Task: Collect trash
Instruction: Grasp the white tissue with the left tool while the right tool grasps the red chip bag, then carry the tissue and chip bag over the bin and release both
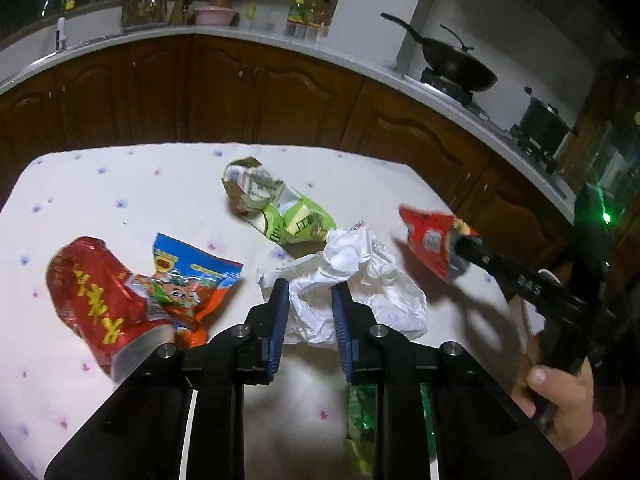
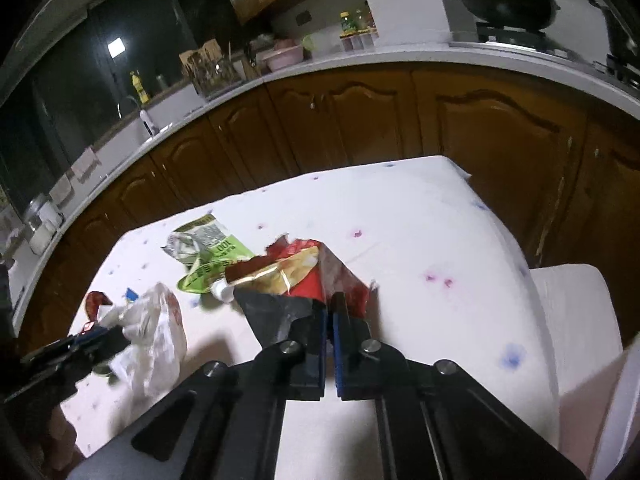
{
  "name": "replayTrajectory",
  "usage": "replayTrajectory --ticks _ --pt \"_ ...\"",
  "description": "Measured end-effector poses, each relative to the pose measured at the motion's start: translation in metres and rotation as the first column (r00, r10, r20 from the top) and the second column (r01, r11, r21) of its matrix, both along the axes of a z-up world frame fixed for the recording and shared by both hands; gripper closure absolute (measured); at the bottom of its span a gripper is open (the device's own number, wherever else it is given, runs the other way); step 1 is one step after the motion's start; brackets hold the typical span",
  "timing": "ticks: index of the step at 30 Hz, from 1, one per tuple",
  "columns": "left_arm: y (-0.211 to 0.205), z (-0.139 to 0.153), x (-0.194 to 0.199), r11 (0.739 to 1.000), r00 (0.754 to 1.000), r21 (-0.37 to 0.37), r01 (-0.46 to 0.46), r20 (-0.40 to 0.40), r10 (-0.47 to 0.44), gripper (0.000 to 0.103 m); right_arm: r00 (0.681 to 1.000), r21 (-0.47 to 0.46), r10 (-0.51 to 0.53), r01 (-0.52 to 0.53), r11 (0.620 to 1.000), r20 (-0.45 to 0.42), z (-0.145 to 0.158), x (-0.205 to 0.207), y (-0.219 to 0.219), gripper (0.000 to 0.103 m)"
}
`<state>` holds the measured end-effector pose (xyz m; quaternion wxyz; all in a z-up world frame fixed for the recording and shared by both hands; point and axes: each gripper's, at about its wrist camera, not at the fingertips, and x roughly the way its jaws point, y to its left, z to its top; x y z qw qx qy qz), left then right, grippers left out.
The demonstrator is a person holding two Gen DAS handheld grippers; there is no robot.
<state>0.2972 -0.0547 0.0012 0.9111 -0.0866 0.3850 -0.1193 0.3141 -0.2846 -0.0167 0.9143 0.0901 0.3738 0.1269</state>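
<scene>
The left gripper is angled downward, its blue fingers narrowed around crumpled white plastic. The right gripper is pinched shut, gripped by a hand.

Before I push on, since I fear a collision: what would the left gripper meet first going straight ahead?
The crumpled white plastic bag, already between the left gripper fingers. Beyond it, probably the green snack wrapper; depth is unclear.

White crumpled bag, red-and-gold wrapper, green packet — tablecloth white, blue-pink dotted
</scene>
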Motion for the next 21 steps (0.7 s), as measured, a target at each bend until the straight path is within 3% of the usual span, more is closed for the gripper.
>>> replayTrajectory --ticks 11,21 --pt "-0.006 0.028 -0.037 0.998 0.998 -0.061 0.020 0.053 -0.017 0.083 0.998 0.080 -0.035 0.031 0.996 0.052 0.027 -0.064 -0.021 0.101" --pt "-0.046 0.041 -0.069 0.991 0.992 -0.081 0.104 0.078 -0.098 0.083 0.988 0.110 -0.112 0.101 0.989 0.105 0.048 -0.126 -0.059 0.102"
